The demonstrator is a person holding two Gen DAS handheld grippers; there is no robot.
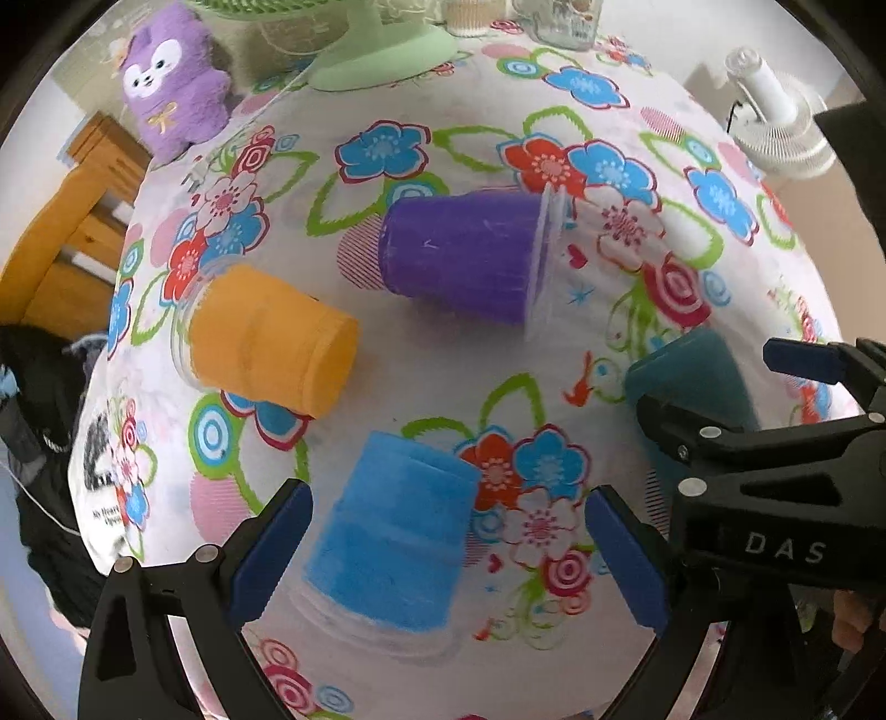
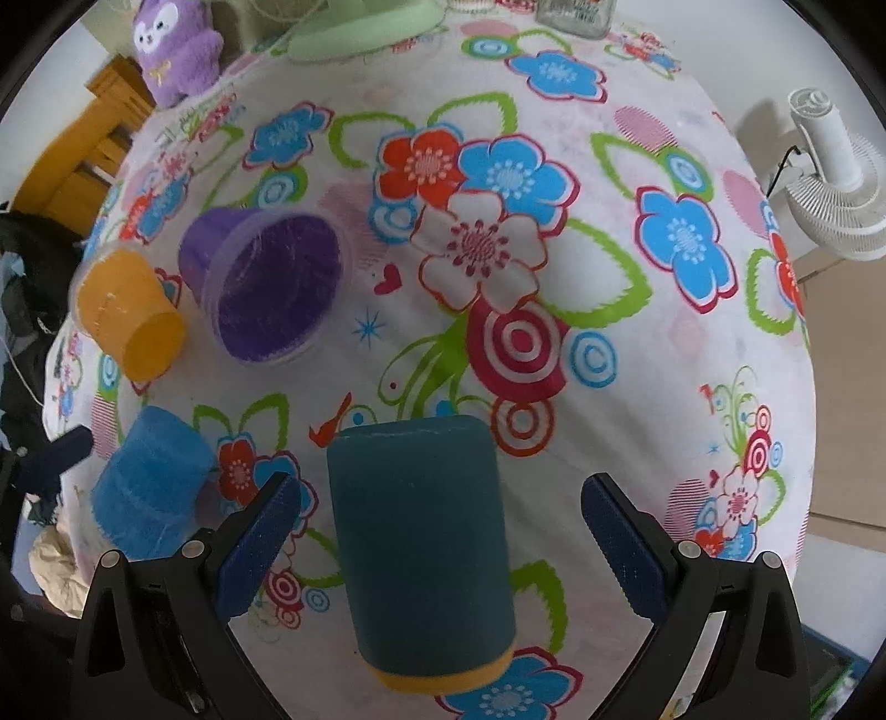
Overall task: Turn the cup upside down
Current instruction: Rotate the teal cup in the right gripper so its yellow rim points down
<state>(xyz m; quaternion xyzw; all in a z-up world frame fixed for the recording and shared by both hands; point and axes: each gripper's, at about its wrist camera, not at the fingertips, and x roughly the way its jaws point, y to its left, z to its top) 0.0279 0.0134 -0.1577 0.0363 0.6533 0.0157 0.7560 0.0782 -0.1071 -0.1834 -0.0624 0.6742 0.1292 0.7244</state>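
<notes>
Several felt-covered cups sit on a floral tablecloth [image 1: 498, 360]. A light blue cup [image 1: 396, 531] stands upside down between the open fingers of my left gripper [image 1: 448, 554], untouched. A purple cup [image 1: 465, 255] lies on its side; its mouth shows in the right wrist view [image 2: 277, 282]. An orange cup [image 1: 271, 338] is tipped over at the left. A dark teal cup [image 2: 423, 543] with a yellow rim band stands upside down between the open fingers of my right gripper [image 2: 443, 548]. The right gripper also shows in the left wrist view [image 1: 725, 387].
A purple plush toy [image 1: 171, 83] and a green fan base [image 1: 382, 55] stand at the table's far edge, with a glass jar [image 1: 565, 22] beside them. A white fan [image 2: 836, 183] stands off the table's right side. A wooden chair [image 1: 72, 221] is at the left.
</notes>
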